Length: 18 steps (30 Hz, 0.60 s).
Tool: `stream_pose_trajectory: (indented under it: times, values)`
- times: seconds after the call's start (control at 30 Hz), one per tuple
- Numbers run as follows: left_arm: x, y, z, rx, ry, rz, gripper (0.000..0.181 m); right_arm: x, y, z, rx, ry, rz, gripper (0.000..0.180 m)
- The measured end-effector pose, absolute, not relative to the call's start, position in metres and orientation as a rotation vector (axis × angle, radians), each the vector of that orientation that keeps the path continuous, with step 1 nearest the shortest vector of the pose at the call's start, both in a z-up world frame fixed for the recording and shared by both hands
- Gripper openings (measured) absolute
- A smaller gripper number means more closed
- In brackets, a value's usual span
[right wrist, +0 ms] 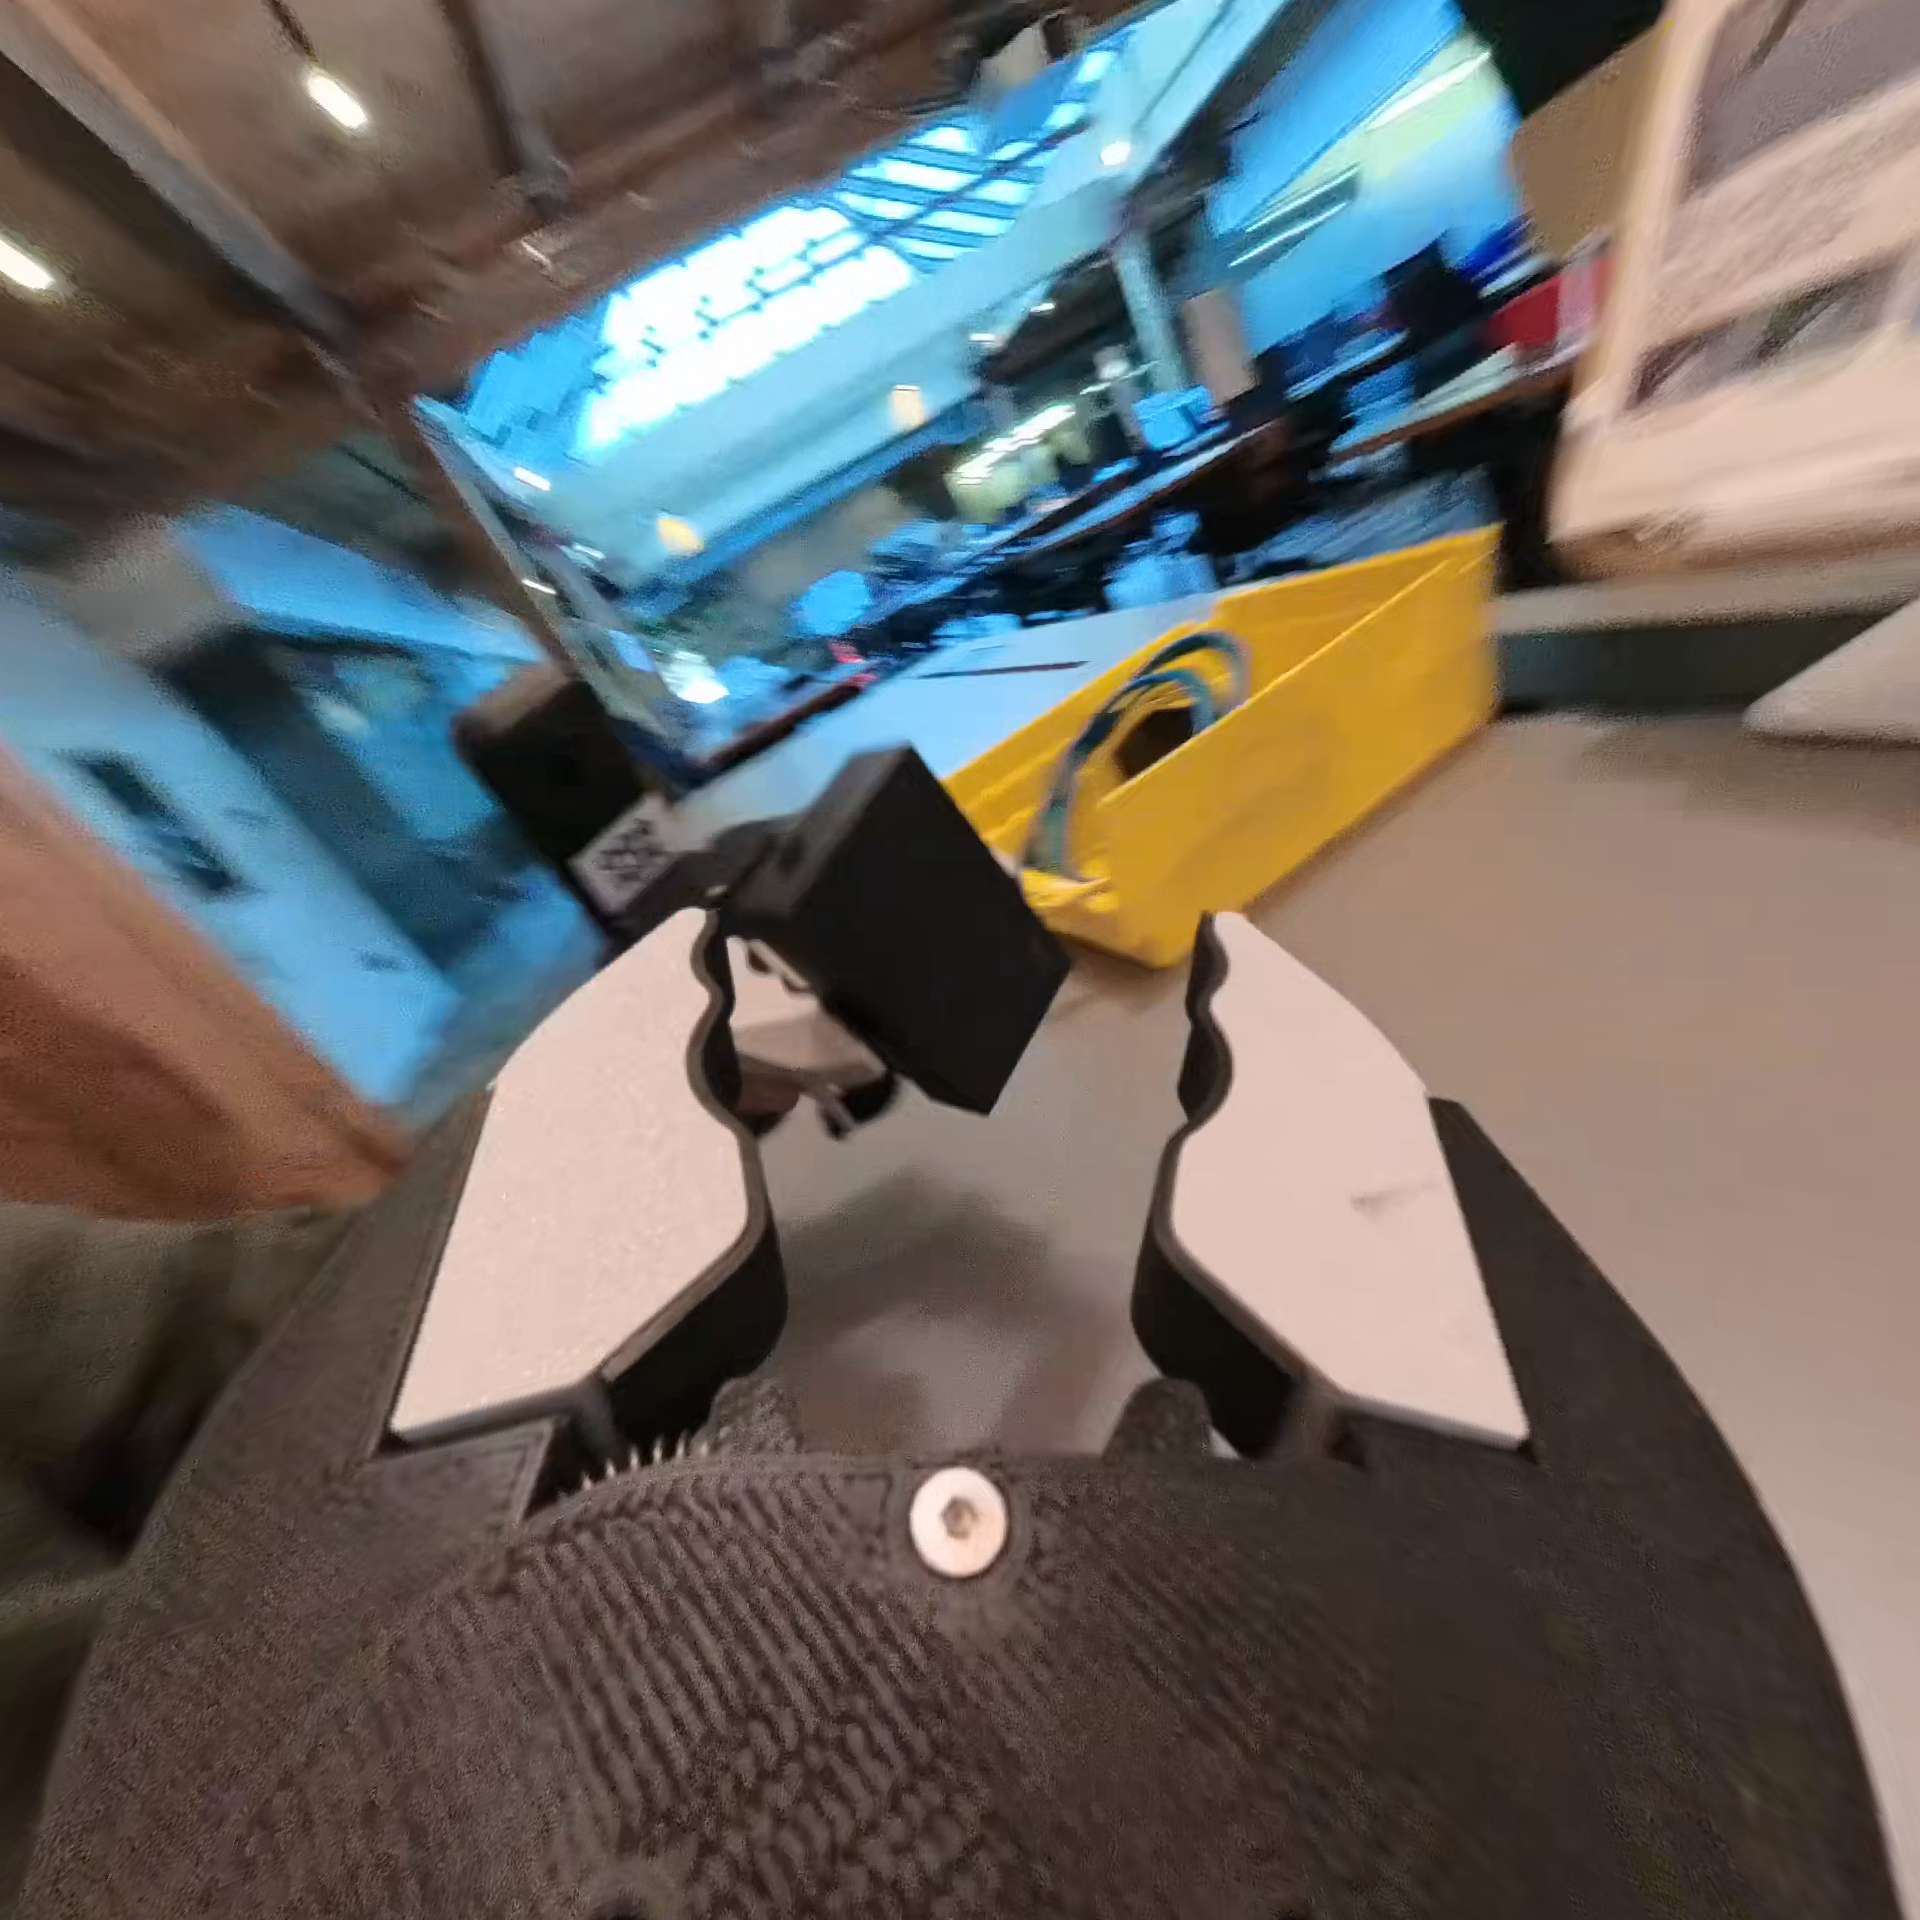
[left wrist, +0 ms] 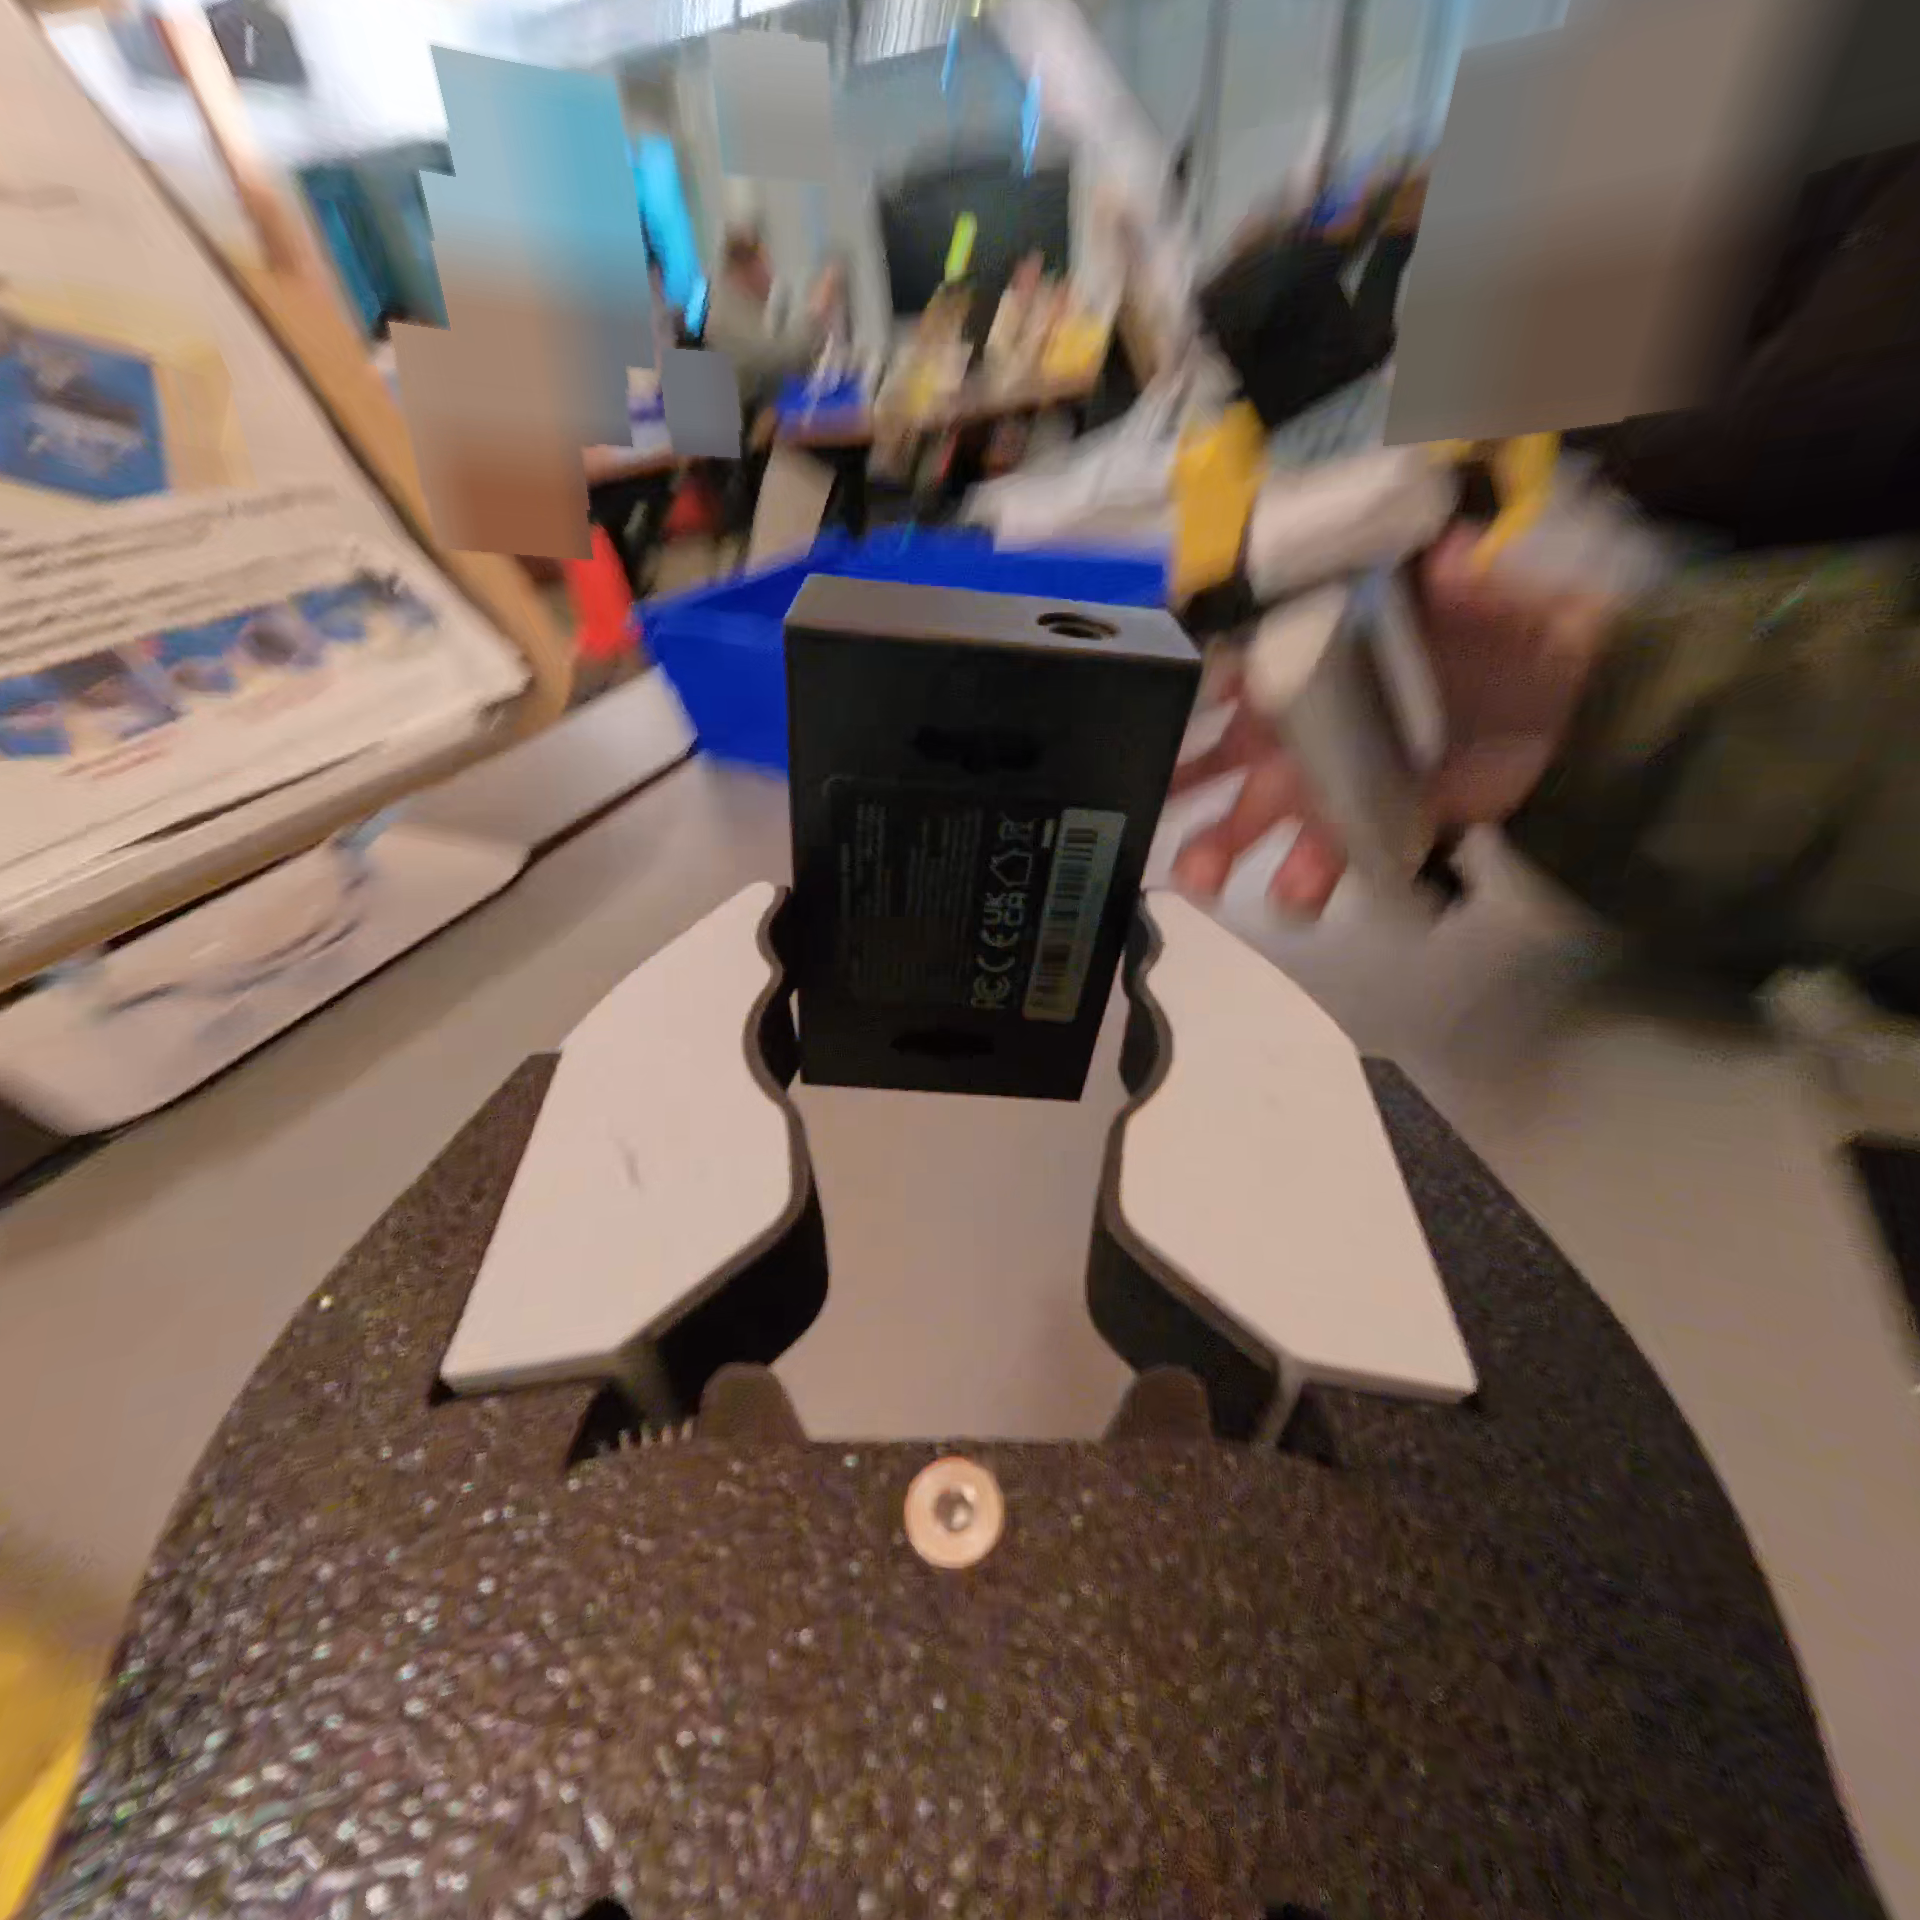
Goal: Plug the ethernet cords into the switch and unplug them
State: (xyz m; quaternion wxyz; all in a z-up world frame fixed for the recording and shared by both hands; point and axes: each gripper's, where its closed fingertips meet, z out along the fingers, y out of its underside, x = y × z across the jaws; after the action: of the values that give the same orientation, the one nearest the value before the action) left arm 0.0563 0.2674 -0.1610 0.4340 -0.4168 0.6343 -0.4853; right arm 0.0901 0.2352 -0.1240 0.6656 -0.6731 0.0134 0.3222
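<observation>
Workshop clutter is blurred behind a grey tabletop (right wrist: 1662, 935). Switch (left wrist: 987, 831) is clamped by left gripper (left wrist: 951, 935); right gripper (right wrist: 951, 997) is spread wide, empty, near a yellow bin (right wrist: 1299, 779).

I see the black switch (left wrist: 977, 831) standing on end, labelled underside facing me, lifted clear of the grey table; ethernet cords (right wrist: 1143, 717) lie coiled in the yellow bin.

So the switch (left wrist: 987, 831) sits clamped between the left gripper (left wrist: 954, 935) tips, held up off the table (left wrist: 312, 1299), with a bin (left wrist: 717, 665) behind it at 11 o'clock and a box (left wrist: 208, 520) off at 10. In the right wrist view, the switch (right wrist: 914, 935) is at 12 o'clock ahead of the right gripper (right wrist: 951, 956), and another bin (right wrist: 1299, 748) with cords (right wrist: 1143, 696) in it sits behind at 1.
</observation>
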Motion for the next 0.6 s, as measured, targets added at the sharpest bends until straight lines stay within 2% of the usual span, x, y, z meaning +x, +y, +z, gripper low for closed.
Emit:
stream_pose_trajectory:
  times: [0.1,0.13,0.2,0.23,0.3,0.33,0.43,0.5,0.57,0.6]
  values:
    - [0.06,0.274,-0.182,-1.084,1.703,-0.895,0.059,0.091,0.233,-0.117,-1.577,-0.04,0.474,0.081]
    - [0.063,0.272,-0.184,-1.084,1.708,-0.852,0.059,0.086,0.235,-0.124,-1.618,-0.069,0.435,0.073]
    - [0.068,0.268,-0.183,-1.069,1.699,-0.783,0.06,0.077,0.243,-0.144,-1.718,-0.11,0.378,0.074]
    - [0.071,0.267,-0.182,-1.048,1.698,-0.734,0.06,0.073,0.247,-0.152,-1.741,-0.127,0.35,0.071]
    - [0.074,0.264,-0.181,-0.983,1.702,-0.623,0.06,0.073,0.253,-0.161,-1.748,-0.144,0.265,0.052]
    - [0.075,0.264,-0.18,-0.963,1.696,-0.56,0.06,0.07,0.253,-0.161,-1.727,-0.186,0.237,0.036]
    - [0.075,0.267,-0.174,-0.923,1.647,-0.47,0.059,0.069,0.252,-0.155,-1.666,-0.26,0.162,0.03]
    - [0.073,0.261,-0.165,-0.925,1.597,-0.573,0.058,0.074,0.248,-0.147,-1.619,-0.311,0.126,0.028]
    - [0.067,0.259,-0.157,-1.027,1.534,-0.776,0.089,0.089,0.239,-0.135,-1.543,-0.329,0.067,0.028]
    - [0.063,0.256,-0.156,-1.1,1.521,-0.928,0.095,0.093,0.233,-0.127,-1.493,-0.347,0.066,0.028]
